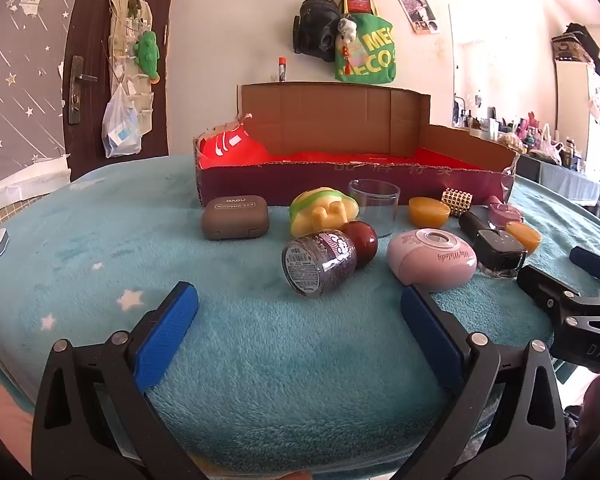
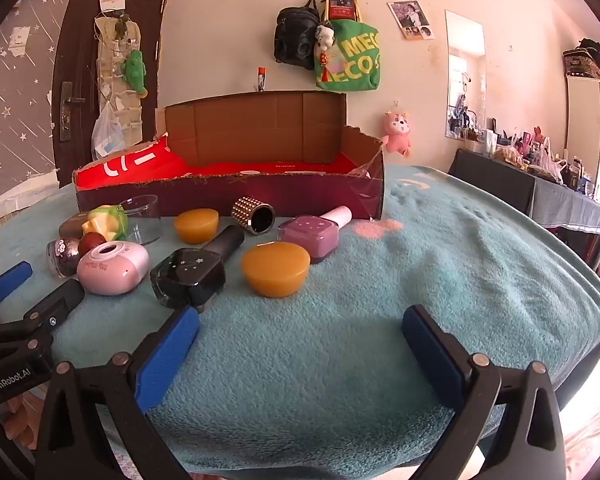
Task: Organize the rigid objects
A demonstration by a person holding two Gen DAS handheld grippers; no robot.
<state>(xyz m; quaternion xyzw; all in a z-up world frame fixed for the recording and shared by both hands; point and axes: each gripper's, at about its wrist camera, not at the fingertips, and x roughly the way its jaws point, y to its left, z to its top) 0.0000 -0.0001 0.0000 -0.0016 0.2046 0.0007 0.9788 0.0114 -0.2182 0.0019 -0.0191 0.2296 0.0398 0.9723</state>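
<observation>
Nothing looks sorted yet: the box [image 2: 236, 196] at the surface's far edge holds only its red lining, the objects [image 2: 196, 256] lie loose just before it, and both grippers [image 1: 300, 332] [image 2: 300, 344] hover with jaws wide, empty.

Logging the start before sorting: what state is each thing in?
Left gripper: open, empty.
Right gripper: open, empty.
Box: open, red-lined.
Cup: upright, empty.
Glitter jar: on its side.
Black bottle: lying down.
Purple bottle: lying down.
Brown case: closed.
</observation>
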